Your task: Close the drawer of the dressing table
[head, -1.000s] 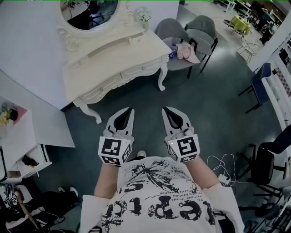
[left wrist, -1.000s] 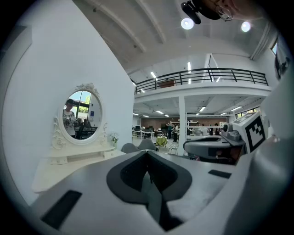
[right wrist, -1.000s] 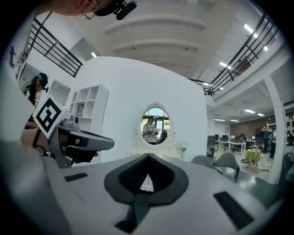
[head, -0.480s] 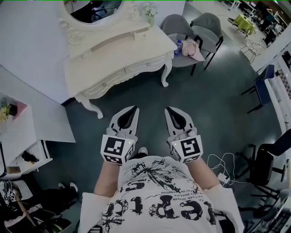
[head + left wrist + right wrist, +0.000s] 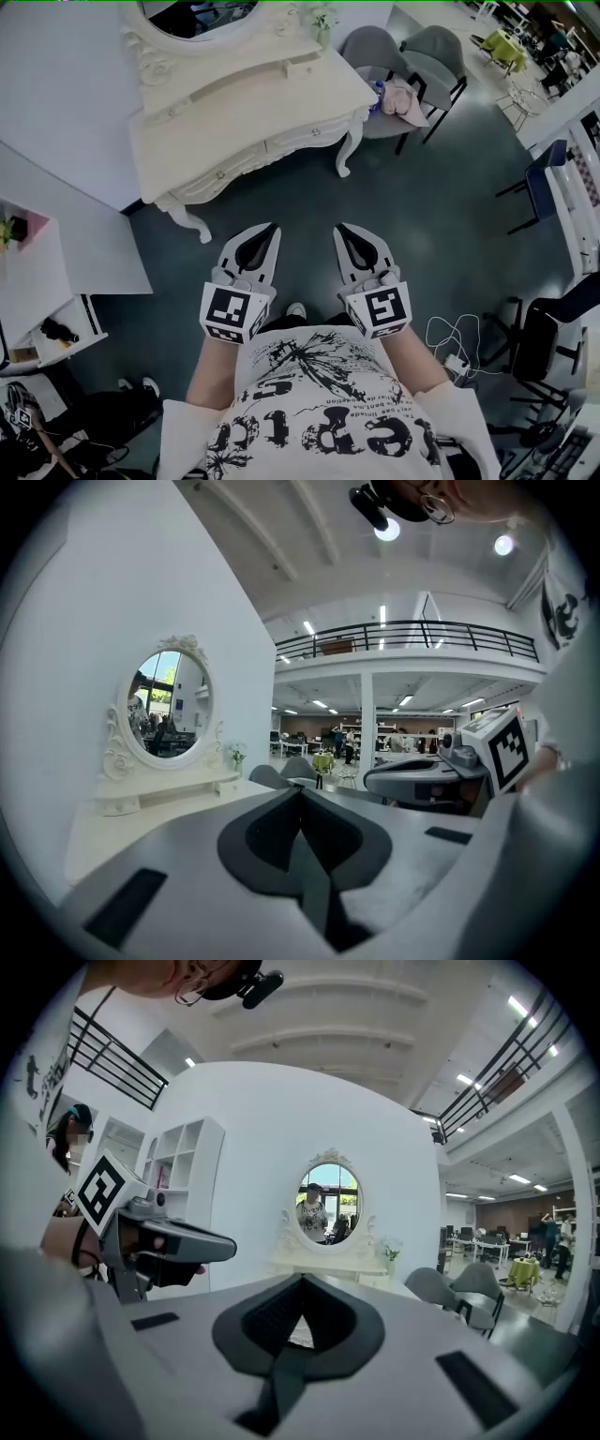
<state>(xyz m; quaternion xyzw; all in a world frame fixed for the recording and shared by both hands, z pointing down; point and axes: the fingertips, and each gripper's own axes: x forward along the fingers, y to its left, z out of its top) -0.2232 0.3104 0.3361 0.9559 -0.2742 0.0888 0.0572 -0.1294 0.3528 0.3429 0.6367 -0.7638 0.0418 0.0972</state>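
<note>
The cream dressing table with its oval mirror stands against the white wall, some way ahead of me. Its carved drawer fronts look flush with the frame in the head view; I cannot tell if one stands out. My left gripper and right gripper hover side by side over the dark floor, short of the table, touching nothing. Both are shut and empty, jaws meeting at the tip. The left gripper looks along the tabletop past the mirror. The right gripper faces the mirror.
Two grey chairs stand right of the table, with a pink cloth and a bottle on one seat. A white shelf unit is at the left, cables lie on the floor at the right, and a blue chair is further right.
Both grippers have shifted together, still shut and side by side. In the head view the dressing table now sits further right and higher in the picture.
</note>
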